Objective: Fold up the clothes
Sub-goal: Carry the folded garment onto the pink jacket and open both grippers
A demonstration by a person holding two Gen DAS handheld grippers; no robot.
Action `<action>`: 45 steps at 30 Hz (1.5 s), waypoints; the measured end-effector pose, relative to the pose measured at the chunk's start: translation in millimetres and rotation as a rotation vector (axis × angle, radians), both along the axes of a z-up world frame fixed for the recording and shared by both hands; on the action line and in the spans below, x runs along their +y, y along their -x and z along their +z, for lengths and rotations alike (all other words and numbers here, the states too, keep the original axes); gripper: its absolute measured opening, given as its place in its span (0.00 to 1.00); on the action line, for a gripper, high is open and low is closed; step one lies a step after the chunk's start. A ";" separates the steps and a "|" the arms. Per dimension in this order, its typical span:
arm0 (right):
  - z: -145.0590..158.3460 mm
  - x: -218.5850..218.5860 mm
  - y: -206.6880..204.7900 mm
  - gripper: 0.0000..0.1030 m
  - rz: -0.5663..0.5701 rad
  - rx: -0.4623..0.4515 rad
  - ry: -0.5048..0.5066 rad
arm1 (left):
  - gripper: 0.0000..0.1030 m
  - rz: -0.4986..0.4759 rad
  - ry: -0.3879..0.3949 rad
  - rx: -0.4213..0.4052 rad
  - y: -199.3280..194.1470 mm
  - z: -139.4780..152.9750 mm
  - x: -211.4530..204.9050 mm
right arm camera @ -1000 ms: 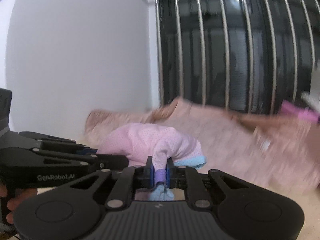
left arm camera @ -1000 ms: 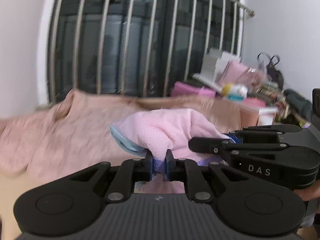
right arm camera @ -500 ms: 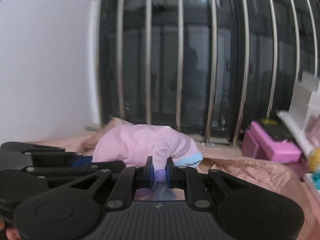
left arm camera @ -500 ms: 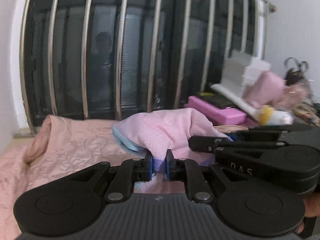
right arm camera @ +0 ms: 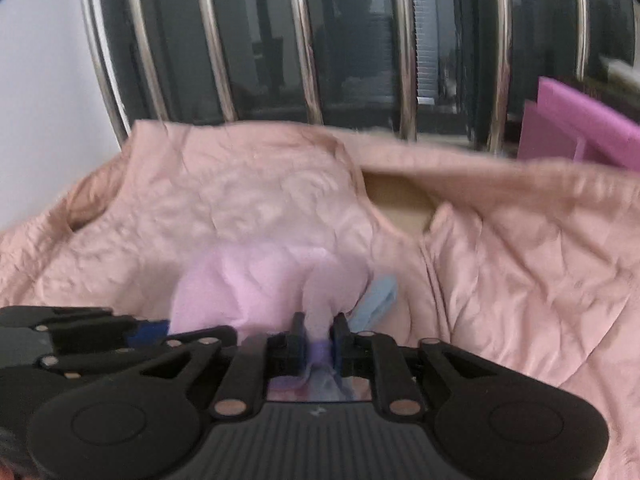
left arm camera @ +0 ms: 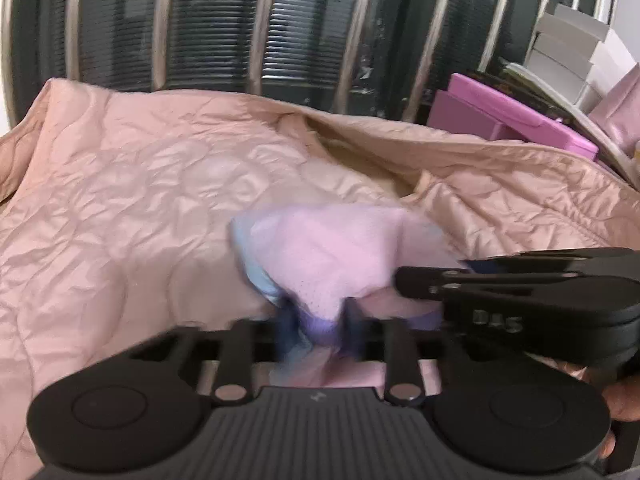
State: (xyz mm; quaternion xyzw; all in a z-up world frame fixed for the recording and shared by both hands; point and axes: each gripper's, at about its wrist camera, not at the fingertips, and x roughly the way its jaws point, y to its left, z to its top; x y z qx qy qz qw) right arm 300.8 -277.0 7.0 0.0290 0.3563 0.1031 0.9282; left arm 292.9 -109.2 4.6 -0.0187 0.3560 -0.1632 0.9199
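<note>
A small pink mesh garment with light blue trim (left arm camera: 336, 252) hangs bunched between both grippers. My left gripper (left arm camera: 318, 324) is shut on one edge of it. My right gripper (right arm camera: 318, 340) is shut on another edge of the same garment (right arm camera: 272, 280). Each gripper shows in the other's view: the right one at the right of the left wrist view (left arm camera: 520, 296), the left one at the lower left of the right wrist view (right arm camera: 80, 340). The two are close side by side, held above a pink quilted jacket (left arm camera: 140, 200). Both views are blurred.
The quilted jacket (right arm camera: 520, 248) lies spread under the garment, with a gap showing the tan surface (right arm camera: 400, 200). Steel window bars (left arm camera: 264, 20) stand behind. A magenta box (left arm camera: 508, 120) and stacked white boxes (left arm camera: 572, 48) are at the right.
Both grippers have tilted down and moved forward with the garment, so the views now look onto the quilted jacket instead of the window. Both stay shut on the garment.
</note>
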 end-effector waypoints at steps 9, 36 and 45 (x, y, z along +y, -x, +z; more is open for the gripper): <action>20.9 -23.9 35.5 0.26 -0.081 -0.062 -0.044 | 0.22 0.049 -0.020 0.048 17.7 9.7 38.7; 18.8 -18.7 72.1 0.10 -0.118 -0.007 -0.019 | 0.10 0.103 -0.059 -0.049 70.7 26.8 33.1; 95.6 8.6 234.7 0.54 -0.033 -0.173 -0.052 | 0.52 0.200 -0.095 -0.199 236.1 102.2 58.2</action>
